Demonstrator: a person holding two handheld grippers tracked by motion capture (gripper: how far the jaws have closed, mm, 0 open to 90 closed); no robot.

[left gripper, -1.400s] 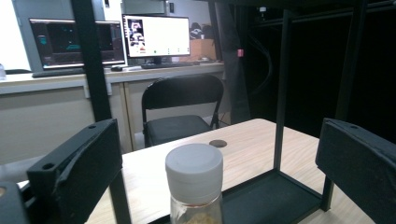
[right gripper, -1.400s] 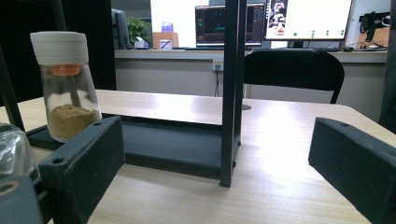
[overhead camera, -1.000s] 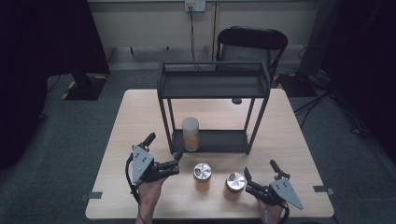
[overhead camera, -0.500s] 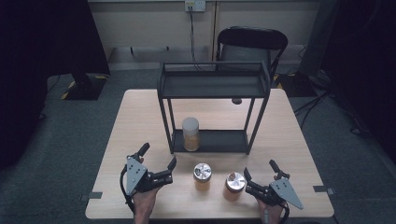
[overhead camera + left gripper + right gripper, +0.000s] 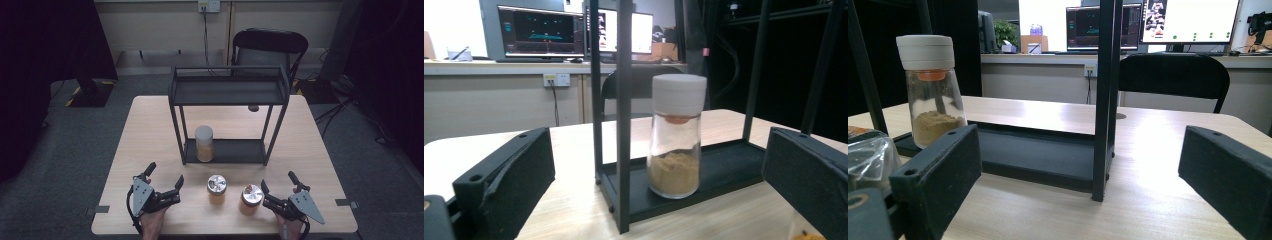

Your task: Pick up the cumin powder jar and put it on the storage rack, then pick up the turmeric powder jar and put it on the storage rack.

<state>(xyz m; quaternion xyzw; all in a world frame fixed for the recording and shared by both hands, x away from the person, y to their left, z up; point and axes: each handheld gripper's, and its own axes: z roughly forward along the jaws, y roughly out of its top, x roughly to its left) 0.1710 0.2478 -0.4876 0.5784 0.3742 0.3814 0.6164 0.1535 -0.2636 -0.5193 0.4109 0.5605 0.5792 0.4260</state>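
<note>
A black two-tier rack [image 5: 227, 92] stands at the middle of the wooden table [image 5: 150, 130]. On the left end of its lower shelf is a white-capped glass jar [image 5: 204, 143] of tan powder, which stands upright in the left gripper view [image 5: 676, 135] and the right gripper view [image 5: 930, 90]. Two silver-lidded jars [image 5: 217, 188] [image 5: 251, 198] stand on the table in front of the rack. My left gripper [image 5: 165, 174] rests near the front left edge, open and empty. At the front right, just right of the second jar, my right gripper [image 5: 277, 181] is open and empty too.
A black chair [image 5: 270, 47] stands behind the table's far edge. The rack's thin posts [image 5: 1108, 100] rise between the grippers and the shelf. Bare tabletop lies on both sides of the rack. Grey floor surrounds the table.
My left gripper has drawn back from the rack toward the table's front edge, still open. The right gripper and the jars have not moved.
</note>
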